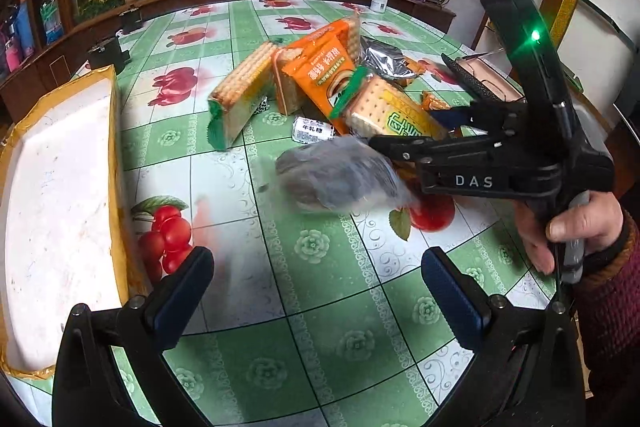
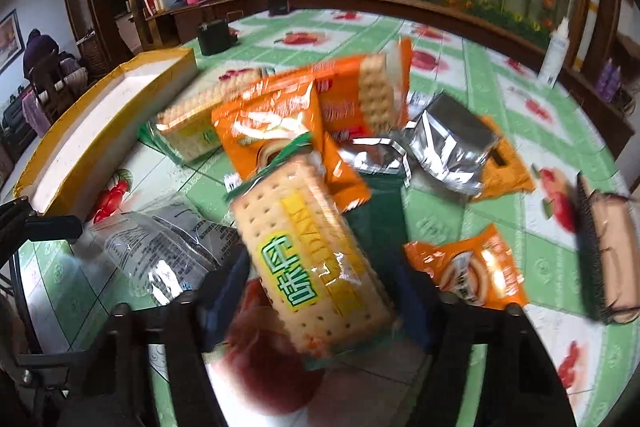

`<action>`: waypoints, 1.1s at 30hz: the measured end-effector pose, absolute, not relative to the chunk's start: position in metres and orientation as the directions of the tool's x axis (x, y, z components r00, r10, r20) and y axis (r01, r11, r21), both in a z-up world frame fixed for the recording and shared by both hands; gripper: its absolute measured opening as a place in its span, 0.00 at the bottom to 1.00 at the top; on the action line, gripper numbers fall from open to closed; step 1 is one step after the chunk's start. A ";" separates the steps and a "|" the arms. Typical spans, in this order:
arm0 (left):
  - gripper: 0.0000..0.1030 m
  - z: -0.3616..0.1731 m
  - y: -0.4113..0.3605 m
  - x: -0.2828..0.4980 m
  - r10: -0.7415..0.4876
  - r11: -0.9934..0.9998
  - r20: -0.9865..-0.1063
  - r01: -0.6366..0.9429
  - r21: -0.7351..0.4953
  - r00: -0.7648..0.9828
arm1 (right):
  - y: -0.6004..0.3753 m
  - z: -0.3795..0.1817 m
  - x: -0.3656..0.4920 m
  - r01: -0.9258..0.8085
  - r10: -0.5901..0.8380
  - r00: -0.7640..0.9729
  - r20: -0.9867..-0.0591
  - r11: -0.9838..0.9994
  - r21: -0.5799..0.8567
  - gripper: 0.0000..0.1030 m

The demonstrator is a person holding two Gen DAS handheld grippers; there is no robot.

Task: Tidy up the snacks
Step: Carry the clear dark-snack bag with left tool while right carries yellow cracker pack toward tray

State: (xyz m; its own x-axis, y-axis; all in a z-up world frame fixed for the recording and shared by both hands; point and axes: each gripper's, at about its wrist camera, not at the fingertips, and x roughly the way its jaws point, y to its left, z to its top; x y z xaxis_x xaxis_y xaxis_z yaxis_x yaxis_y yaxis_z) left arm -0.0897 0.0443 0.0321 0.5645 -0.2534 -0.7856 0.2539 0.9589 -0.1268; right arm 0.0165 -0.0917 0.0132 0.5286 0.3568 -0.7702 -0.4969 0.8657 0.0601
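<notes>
Grabbing: looks like the right gripper is going for the cracker pack, the one with the yellow-green label. The pack sits between its jaws, long axis running away from them and leaning a bit left. Whether the jaws have actually closed on it I can't tell, too much blur.

Left jaws: the left gripper is wide open with nothing in it, just bare desk between the fingers.

Where stuff is: the snack pile is straight ahead of the left jaws and well apart from them; the clear bag of something dark is the nearest piece. The white tray with the yellow rim lies off to the left of the left jaws.

Key relation: my guess is the pack has to travel left to the tray. The right jaws are on it already, so that hand is nearer by far.

Pile: orange packs, a second cracker pack, silver foil bags, and a little white candy.

Hard to see: the pack's near end is hidden behind the right jaws and smeared; the foil bags cover whatever is under them.
</notes>
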 end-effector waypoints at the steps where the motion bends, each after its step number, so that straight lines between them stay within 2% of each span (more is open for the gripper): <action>1: 1.00 0.032 0.044 -0.088 -0.253 0.959 -0.786 0.253 -0.127 0.564 | -0.093 0.013 0.013 -0.484 0.348 0.543 -0.764 0.873 0.054 0.56; 2: 1.00 0.032 0.044 -0.087 -0.254 0.959 -0.786 0.252 -0.129 0.563 | -0.092 0.013 0.009 -0.476 0.341 0.551 -0.762 0.878 0.049 0.54; 7: 1.00 0.029 0.037 -0.068 -0.281 0.955 -0.796 0.241 -0.175 0.536 | -0.114 0.010 -0.009 -0.408 0.371 0.547 -0.751 0.901 0.147 0.53; 10: 1.00 0.027 0.029 -0.056 -0.253 0.962 -0.804 0.230 -0.149 0.538 | -0.135 0.013 -0.014 -0.356 0.411 0.561 -0.719 0.903 0.239 0.54; 13: 1.00 0.020 0.022 -0.039 -0.244 0.965 -0.820 0.213 -0.152 0.518 | -0.148 0.008 -0.013 -0.328 0.439 0.530 -0.725 0.895 0.302 0.54; 15: 1.00 0.011 0.019 -0.027 -0.256 0.963 -0.833 0.205 -0.175 0.490 | -0.152 0.008 -0.012 -0.326 0.459 0.526 -0.716 0.886 0.329 0.54; 17: 1.00 0.008 0.013 -0.025 -0.219 0.970 -0.832 0.203 -0.131 0.510 | -0.151 0.009 -0.011 -0.322 0.458 0.527 -0.715 0.887 0.331 0.54; 18: 0.99 0.005 0.009 -0.024 -0.197 0.974 -0.837 0.200 -0.107 0.510 | -0.150 0.009 -0.011 -0.321 0.456 0.529 -0.716 0.888 0.329 0.54; 20: 0.89 0.006 0.007 -0.027 -0.191 0.975 -0.828 0.200 -0.098 0.528 | -0.149 0.008 -0.014 -0.322 0.457 0.528 -0.716 0.888 0.329 0.54; 22: 0.75 0.008 0.008 -0.030 -0.201 0.973 -0.820 0.206 -0.104 0.536 | -0.149 0.006 -0.019 -0.327 0.457 0.527 -0.716 0.887 0.326 0.54; 33: 0.68 0.025 0.020 -0.052 -0.280 0.956 -0.801 0.227 -0.185 0.528 | -0.144 0.008 -0.026 -0.334 0.429 0.564 -0.706 0.900 0.280 0.54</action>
